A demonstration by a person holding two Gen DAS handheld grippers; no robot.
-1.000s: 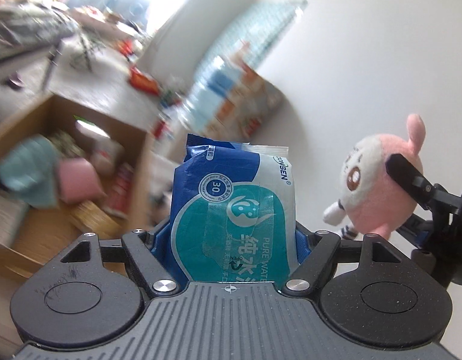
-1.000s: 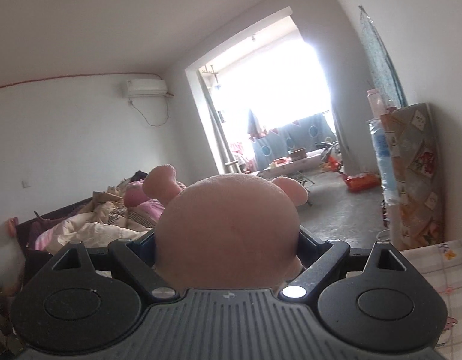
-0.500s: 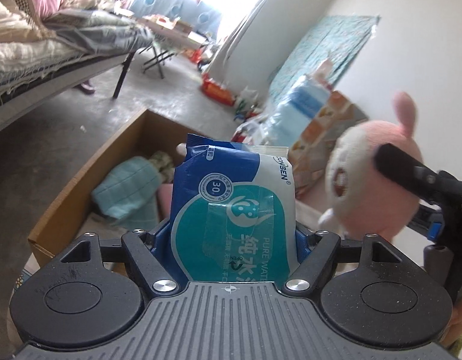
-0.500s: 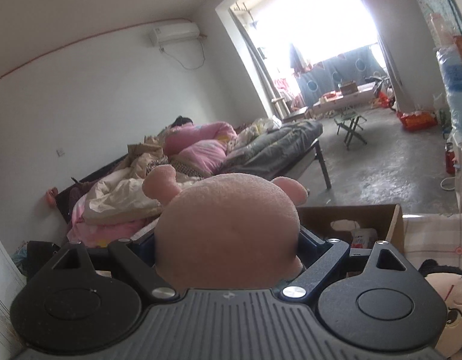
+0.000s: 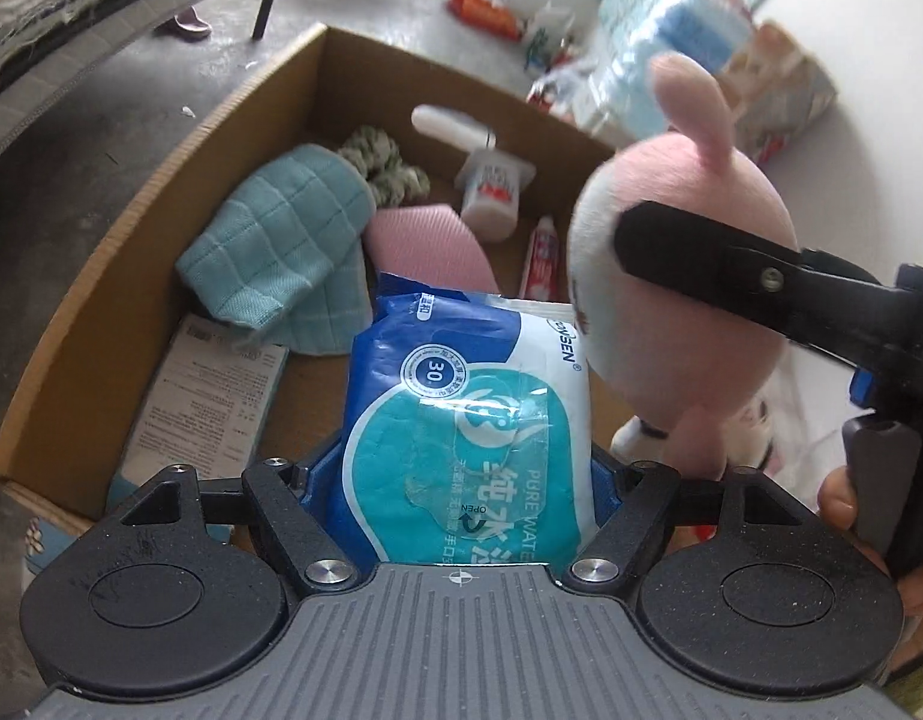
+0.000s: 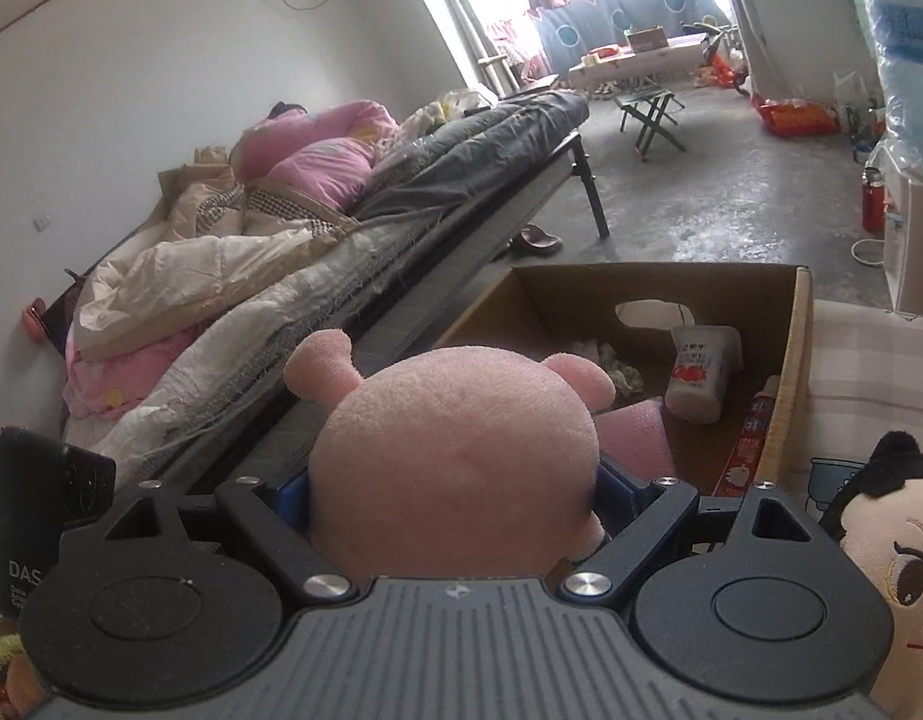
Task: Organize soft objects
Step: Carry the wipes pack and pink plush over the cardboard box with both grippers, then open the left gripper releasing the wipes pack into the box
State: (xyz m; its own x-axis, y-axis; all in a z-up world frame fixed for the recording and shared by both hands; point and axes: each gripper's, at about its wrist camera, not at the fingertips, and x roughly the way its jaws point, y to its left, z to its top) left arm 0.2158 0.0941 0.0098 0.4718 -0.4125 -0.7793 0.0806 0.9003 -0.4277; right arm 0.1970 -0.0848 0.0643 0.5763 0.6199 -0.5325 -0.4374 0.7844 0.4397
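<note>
The left claw (image 5: 467,468) is clamped on a blue wet-wipe pack (image 5: 470,420), which is held above the near part of an open cardboard box (image 5: 161,180). The right claw (image 6: 455,480) is clamped on a pink plush toy (image 6: 455,468), held just beside the pack at the box's right rim. Inside the box, a teal cloth (image 5: 281,252), a pink sponge (image 5: 425,246), a white bottle (image 5: 491,198) and a tube (image 5: 542,264) are seen; bare cardboard is left beneath the pack. A black-haired doll (image 6: 881,558) is seen on the checked surface (image 6: 869,360) beside the box.
</note>
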